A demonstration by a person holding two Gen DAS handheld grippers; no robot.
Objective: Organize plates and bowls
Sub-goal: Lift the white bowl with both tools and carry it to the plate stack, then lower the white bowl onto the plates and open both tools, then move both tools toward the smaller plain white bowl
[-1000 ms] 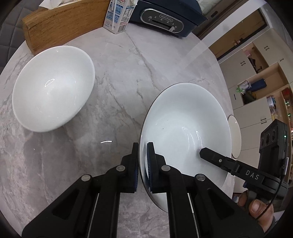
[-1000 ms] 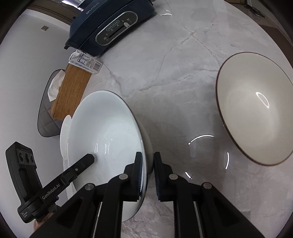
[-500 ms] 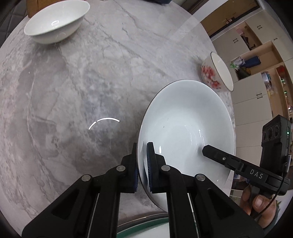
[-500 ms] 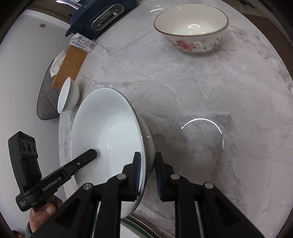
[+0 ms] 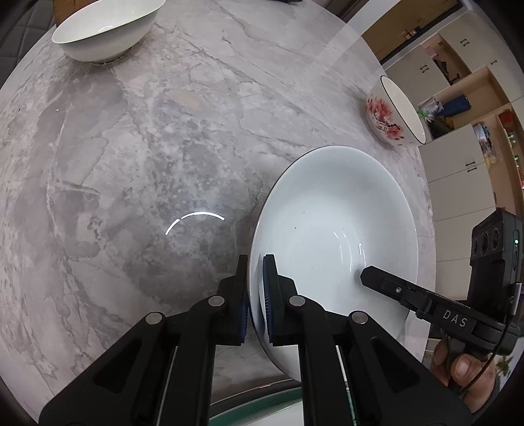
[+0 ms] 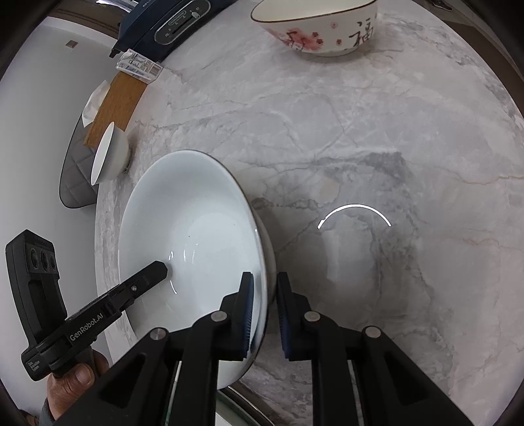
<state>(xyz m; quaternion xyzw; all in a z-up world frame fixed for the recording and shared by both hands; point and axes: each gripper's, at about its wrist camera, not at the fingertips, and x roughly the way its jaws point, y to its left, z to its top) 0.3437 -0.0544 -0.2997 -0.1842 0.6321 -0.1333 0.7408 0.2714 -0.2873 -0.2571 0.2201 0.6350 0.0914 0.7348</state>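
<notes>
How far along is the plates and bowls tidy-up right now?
Nothing looks stacked yet. In hand: the large white bowl, its rim clamped by the left tool and the right tool on opposite sides. Left: the plain white bowl and the flowered bowl sit apart on the marble table.

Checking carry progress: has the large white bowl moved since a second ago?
Yes. The large white bowl, held by both tools, has come toward the near table edge, away from the small white bowl.

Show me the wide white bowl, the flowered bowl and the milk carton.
wide white bowl (image 5: 327, 209), left wrist view, inner wall
flowered bowl (image 6: 314, 36), right wrist view, painted outer side
milk carton (image 6: 139, 64), right wrist view, printed face
</notes>
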